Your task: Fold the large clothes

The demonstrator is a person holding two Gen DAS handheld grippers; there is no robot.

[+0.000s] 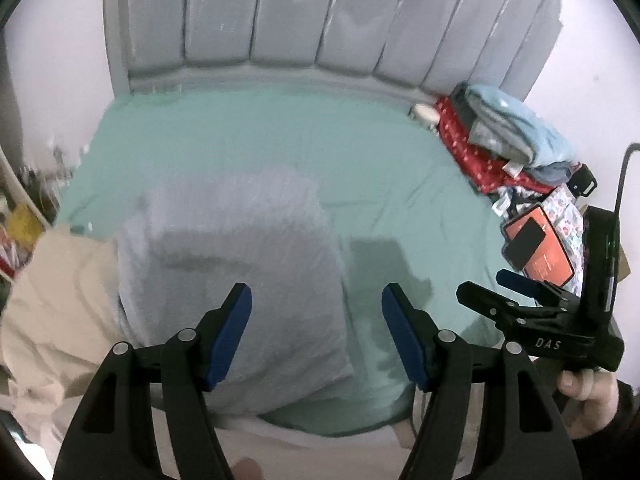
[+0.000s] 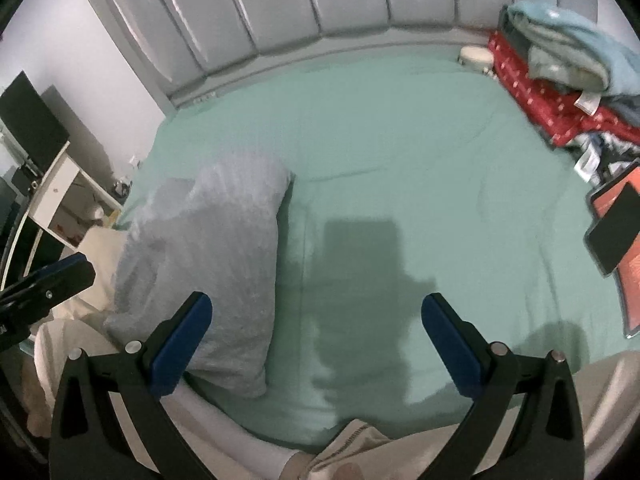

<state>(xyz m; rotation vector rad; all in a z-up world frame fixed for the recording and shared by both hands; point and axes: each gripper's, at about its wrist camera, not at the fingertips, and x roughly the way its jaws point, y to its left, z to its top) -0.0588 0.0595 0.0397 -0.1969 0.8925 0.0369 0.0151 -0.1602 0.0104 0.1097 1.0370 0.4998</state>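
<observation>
The folded grey garment (image 1: 232, 272) lies left of centre on the green bed (image 1: 400, 168), overlapping beige cloth (image 1: 60, 300). Left tongs (image 1: 316, 336) and right tongs (image 2: 316, 344) gape empty above; grabbing one layer could undo the fold.

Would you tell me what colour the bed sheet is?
The bed sheet is plain mint green, clearest in the right wrist view.

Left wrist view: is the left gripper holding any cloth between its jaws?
No, the left gripper has its jaws wide apart, nothing between them, above the grey garment.
</observation>
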